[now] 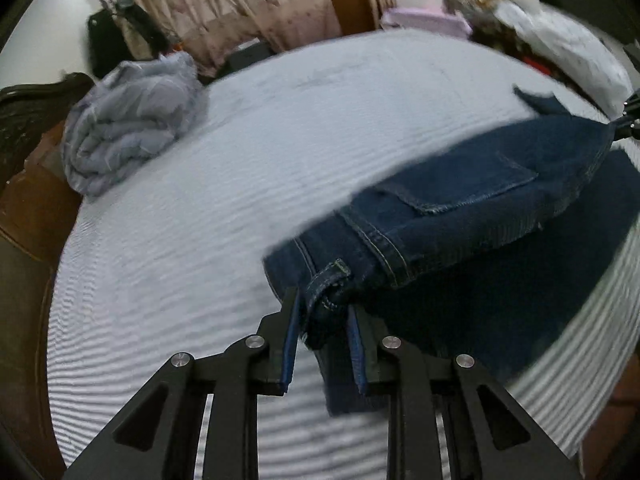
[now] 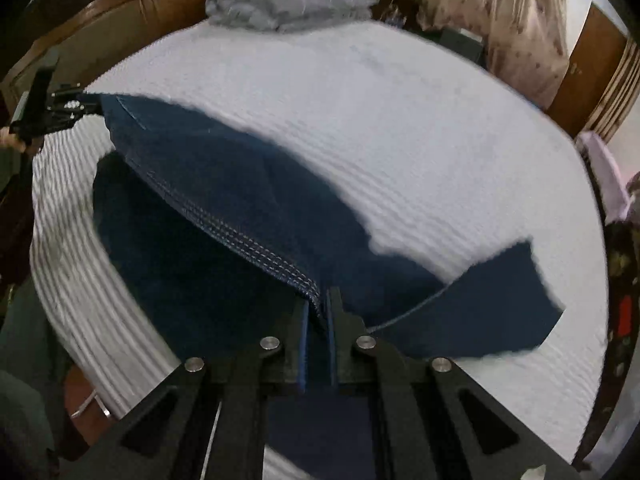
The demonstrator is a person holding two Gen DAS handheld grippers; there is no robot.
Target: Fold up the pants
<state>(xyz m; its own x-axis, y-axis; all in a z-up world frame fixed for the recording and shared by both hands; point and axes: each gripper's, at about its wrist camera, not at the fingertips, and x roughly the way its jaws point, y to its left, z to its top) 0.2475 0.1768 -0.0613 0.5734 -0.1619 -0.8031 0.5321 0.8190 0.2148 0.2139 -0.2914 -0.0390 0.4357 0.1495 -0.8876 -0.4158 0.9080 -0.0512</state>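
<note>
Denim hung between the two tools, lifted off the striped bed (image 1: 168,240) in a taut span. The pants (image 1: 460,208) were dark blue jeans, held by the left gripper (image 1: 324,320) at the waistband end, where a belt loop (image 1: 332,276) bunched between its blue pads (image 1: 292,332); those fingers stood partly apart, the thick fold of cloth filling the gap. From that camera the garment ran off toward two o'clock, where the other tool showed at the frame edge. The right gripper (image 2: 318,320) had its fingers nearly together on a stack of stitched seam edges (image 2: 256,248), and from there the jeans stretched toward ten o'clock to the left tool. So the long axis lay straight from one gripper to the other, waistband at the left, seams at the right. A loose flap (image 2: 480,304) drooped at three o'clock in the right view, resting on the sheet.

Heavy, I judged, and fairly stiff for cloth: it would hold a crease but sag in the middle, and layered seams could slip from a thin pinch. Waistband and hem seams looked the soundest places to grip. A crumpled grey blanket (image 1: 128,128) sat well apart at ten o'clock.
</note>
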